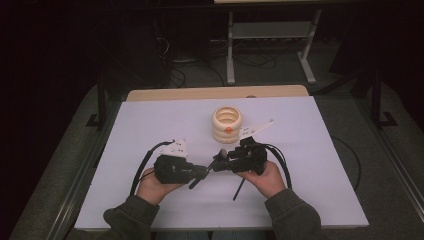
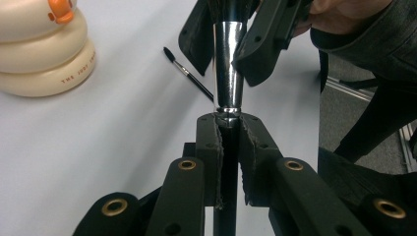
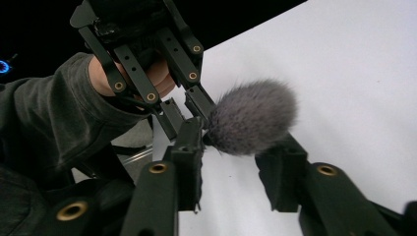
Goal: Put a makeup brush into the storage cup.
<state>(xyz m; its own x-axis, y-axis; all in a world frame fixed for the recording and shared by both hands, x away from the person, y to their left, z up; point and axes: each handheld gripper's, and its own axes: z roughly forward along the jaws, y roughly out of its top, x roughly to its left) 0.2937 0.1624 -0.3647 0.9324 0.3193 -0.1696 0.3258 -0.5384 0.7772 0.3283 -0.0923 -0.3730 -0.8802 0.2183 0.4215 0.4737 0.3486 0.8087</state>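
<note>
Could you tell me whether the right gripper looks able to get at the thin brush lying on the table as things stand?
Probably not right away: the right gripper has its fingers around the fluffy brush that the left gripper clamps by the handle. The thin brush lies bare on the table beyond it.

Room dim, dark beyond white table [image 1: 150, 130]; tabletop lit from overhead, soft shadows. Glare on chrome ferrule [image 2: 228, 64]; nearby jaws blurred.

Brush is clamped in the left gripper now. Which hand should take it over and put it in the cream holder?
Probably the right. The right gripper already straddles the brush head, jaws not yet pressing, and sits nearer the cream holder. The left gripper only needs to release the handle.
</note>
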